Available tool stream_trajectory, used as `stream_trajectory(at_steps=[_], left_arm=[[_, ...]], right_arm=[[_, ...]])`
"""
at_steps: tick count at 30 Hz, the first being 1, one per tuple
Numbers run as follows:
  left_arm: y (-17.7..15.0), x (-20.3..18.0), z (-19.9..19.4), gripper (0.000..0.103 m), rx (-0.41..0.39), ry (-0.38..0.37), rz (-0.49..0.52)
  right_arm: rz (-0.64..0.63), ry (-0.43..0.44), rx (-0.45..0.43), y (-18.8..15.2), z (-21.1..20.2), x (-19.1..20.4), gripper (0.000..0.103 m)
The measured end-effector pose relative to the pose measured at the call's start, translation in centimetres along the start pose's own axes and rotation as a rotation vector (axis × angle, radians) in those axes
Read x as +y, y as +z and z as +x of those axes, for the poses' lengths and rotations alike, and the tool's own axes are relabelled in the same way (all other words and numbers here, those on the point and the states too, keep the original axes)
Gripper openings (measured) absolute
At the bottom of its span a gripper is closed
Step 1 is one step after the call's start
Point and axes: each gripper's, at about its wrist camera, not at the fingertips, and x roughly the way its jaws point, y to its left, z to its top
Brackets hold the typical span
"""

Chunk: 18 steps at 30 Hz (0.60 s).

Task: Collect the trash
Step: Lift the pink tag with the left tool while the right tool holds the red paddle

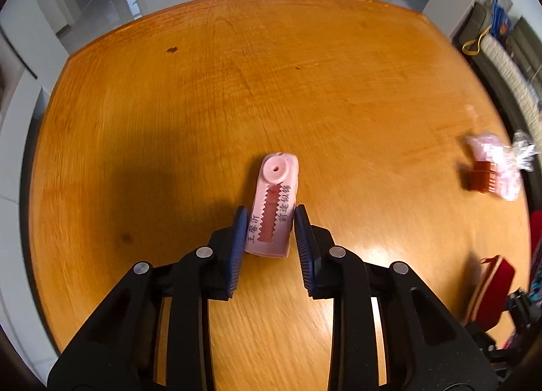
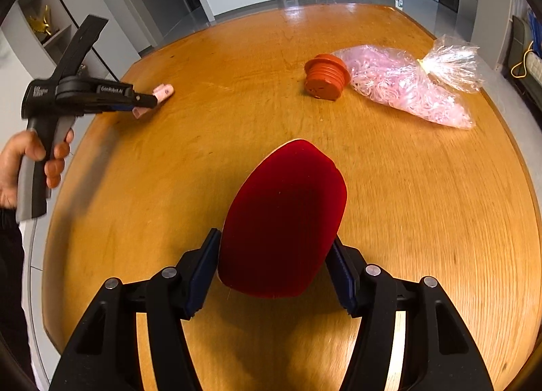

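Pink tag (image 1: 273,203) lies on the surface (image 1: 203,103), long axis running twelve to six between the left hand-held gripper's (image 1: 270,218) pads, clenched on its near end. The right hand-held gripper (image 2: 276,248) grips a red paddle (image 2: 284,218). Orange cap (image 2: 325,76) and bag (image 2: 406,86) wait at one o'clock, nearer the right hand's reach, I'd say.
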Motion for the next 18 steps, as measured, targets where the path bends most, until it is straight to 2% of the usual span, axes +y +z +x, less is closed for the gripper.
stream_trajectory(at_steps=[5,8,13,18], left_arm=[[-4.3,-0.2,-2.8,0.027,-0.050,-0.057,-0.042],[-6.0,1.3,-4.1,0.027,-0.064,-0.096,-0.073],[-11.2,2.5,-6.0,0.026,-0.065,-0.269,-0.177],[-15.2,2.7,-8.1,0.026,-0.103,-0.305,-0.207]], right_arm=[[0.000,0.031,-0.011,-1.4,-1.8,1.1,0.061],[0.003,0.053,-0.013,-2.4,-2.7,2.0,0.061],[-0.007,0.084,-0.027,-4.6,-4.8,3.6,0.061],[-0.044,0.120,-0.043,-6.5,-6.7,6.5,0.061]])
